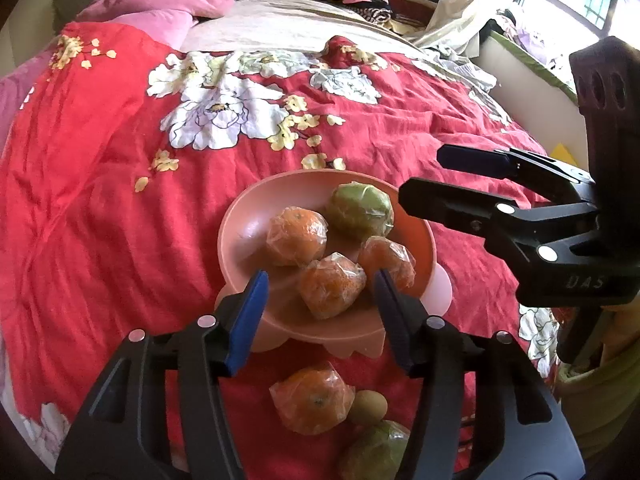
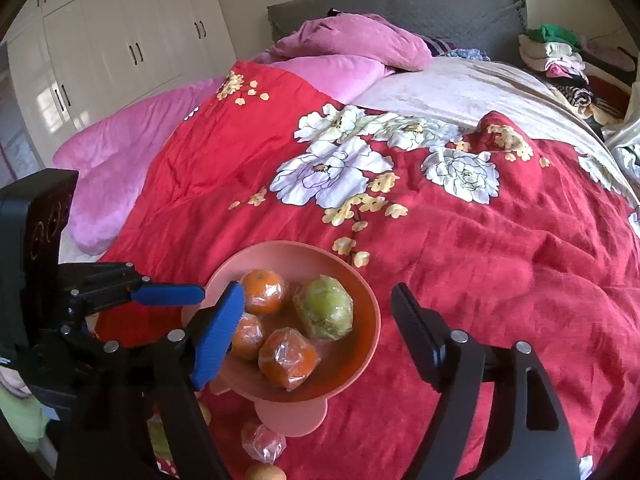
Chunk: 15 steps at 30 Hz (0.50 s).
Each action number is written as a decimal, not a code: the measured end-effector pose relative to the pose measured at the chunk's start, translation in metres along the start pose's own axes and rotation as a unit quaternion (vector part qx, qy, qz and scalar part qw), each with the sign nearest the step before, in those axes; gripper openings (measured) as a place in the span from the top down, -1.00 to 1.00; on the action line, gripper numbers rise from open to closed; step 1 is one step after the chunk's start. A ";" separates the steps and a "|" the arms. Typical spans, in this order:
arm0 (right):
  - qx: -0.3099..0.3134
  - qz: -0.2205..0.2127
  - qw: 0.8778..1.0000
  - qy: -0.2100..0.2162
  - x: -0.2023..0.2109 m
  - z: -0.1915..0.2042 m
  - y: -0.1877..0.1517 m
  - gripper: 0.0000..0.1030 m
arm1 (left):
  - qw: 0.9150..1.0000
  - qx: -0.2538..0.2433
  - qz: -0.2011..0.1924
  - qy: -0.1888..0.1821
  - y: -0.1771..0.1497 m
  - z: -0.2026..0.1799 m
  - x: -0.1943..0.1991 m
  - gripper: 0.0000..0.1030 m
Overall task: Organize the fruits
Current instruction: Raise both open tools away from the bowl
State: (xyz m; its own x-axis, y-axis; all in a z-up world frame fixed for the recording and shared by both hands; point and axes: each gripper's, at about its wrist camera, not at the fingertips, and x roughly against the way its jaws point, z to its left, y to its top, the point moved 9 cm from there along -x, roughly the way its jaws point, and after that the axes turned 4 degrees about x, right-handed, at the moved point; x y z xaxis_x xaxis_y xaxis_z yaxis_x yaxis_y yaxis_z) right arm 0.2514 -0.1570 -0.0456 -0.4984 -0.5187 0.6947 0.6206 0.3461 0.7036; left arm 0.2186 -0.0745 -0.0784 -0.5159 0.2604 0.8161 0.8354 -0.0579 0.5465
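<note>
A pink bowl (image 1: 240, 220) (image 2: 362, 284) stands on the red floral quilt. It holds three plastic-wrapped oranges and a wrapped green fruit (image 1: 360, 210) (image 2: 326, 306). My left gripper (image 1: 320, 312) is open over the bowl's near side. Its blue pads stand on either side of the nearest orange (image 1: 330, 284) without pressing on it. My right gripper (image 2: 316, 334) (image 1: 444, 180) is open and empty, beside the bowl's right rim near the green fruit. Another wrapped orange (image 1: 312, 398), a small brownish fruit (image 1: 368, 402) and a wrapped green fruit (image 1: 376, 452) lie on the quilt in front of the bowl.
The red quilt (image 2: 500, 260) covers most of the bed. Pink pillows (image 2: 120, 152) lie at the far left, with folded clothes (image 2: 560, 56) at the far right. White wardrobes (image 2: 100, 40) stand beyond the bed. A yellowish container (image 1: 592, 392) sits at the bed's right edge.
</note>
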 end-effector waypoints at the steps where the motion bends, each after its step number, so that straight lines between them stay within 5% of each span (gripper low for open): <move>1: 0.001 -0.001 1.000 0.000 0.001 0.000 0.000 -0.51 | 1.000 0.000 0.000 0.001 0.000 0.000 0.001 0.02; 15: 0.009 -0.028 1.000 -0.006 0.024 0.006 0.011 -0.69 | 1.000 0.012 -0.017 0.014 0.001 0.006 0.016 -0.42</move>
State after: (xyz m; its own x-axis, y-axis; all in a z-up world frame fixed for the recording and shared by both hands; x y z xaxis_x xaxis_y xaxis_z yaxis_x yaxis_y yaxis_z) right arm 0.2432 -0.1609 -0.0205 -0.5392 -0.5291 0.6552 0.5805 0.3301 0.7444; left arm 0.2125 -0.0643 -0.0654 -0.5490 0.2338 0.8025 0.8214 -0.0267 0.5697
